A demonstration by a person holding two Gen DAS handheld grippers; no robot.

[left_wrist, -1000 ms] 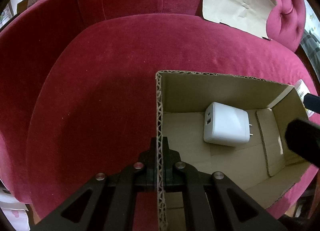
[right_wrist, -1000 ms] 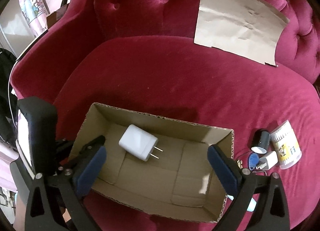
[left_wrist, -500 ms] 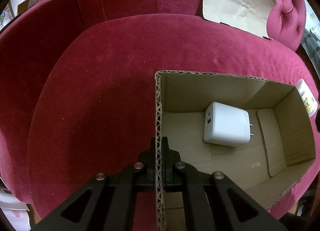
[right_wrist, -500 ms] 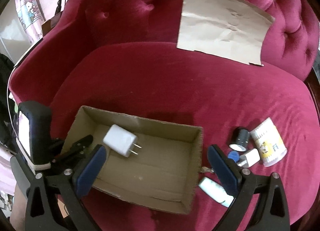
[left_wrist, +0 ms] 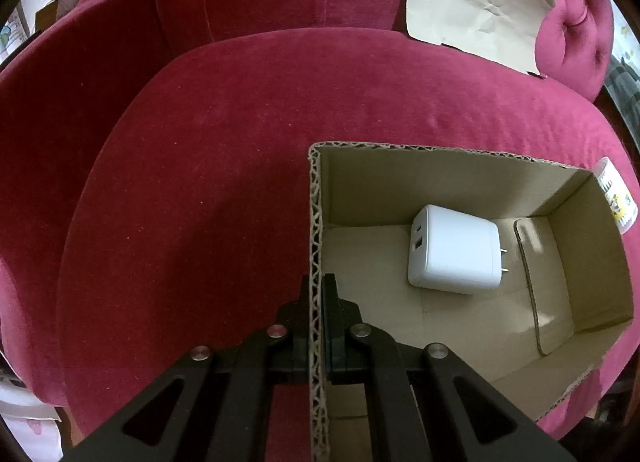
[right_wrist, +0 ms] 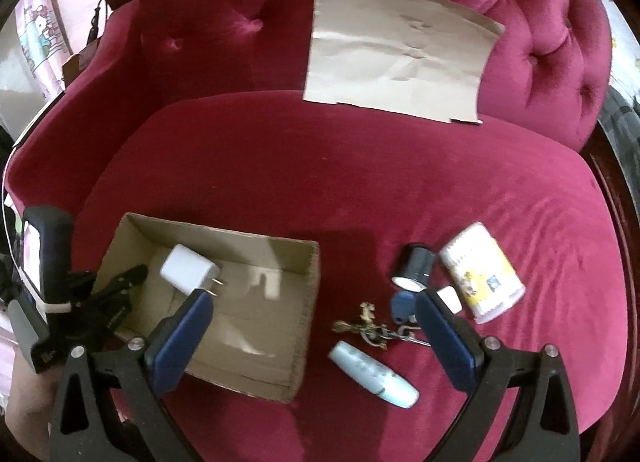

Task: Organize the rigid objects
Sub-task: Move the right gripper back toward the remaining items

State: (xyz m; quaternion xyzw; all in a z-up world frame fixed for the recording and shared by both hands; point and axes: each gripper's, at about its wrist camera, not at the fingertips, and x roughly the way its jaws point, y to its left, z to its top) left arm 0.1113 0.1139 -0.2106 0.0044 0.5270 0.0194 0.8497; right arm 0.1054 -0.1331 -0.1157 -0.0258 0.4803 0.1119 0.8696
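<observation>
An open cardboard box sits on the seat cushion of a crimson velvet tufted sofa. The left gripper has its jaws pinched tight on the box's left wall, one finger outside and one inside the corrugated edge. In the right wrist view the same left gripper shows at the box's far-left end, with a bit of the person's hand below it.

Inside the box lies a white USB wall charger, flat on the floor of the box, its two ports facing left and its two metal prongs pointing right. No brand mark is readable on it.

The right gripper hangs above the cushion with its jaws spread wide and nothing between the blue pads. Beneath it, just right of the box, a loose cluster rests on the velvet: a brass-coloured key bunch with a blue key fob, a pale blue tube lying on its side nearest the camera, a black cylinder, a small white block partly hidden by the right pad, and a white canister on its side with a yellow cartoon label whose print is too blurred to read.

A creased sheet of brown cardboard leans against the backrest. At the far left a pink cartoon-cat print shows.
</observation>
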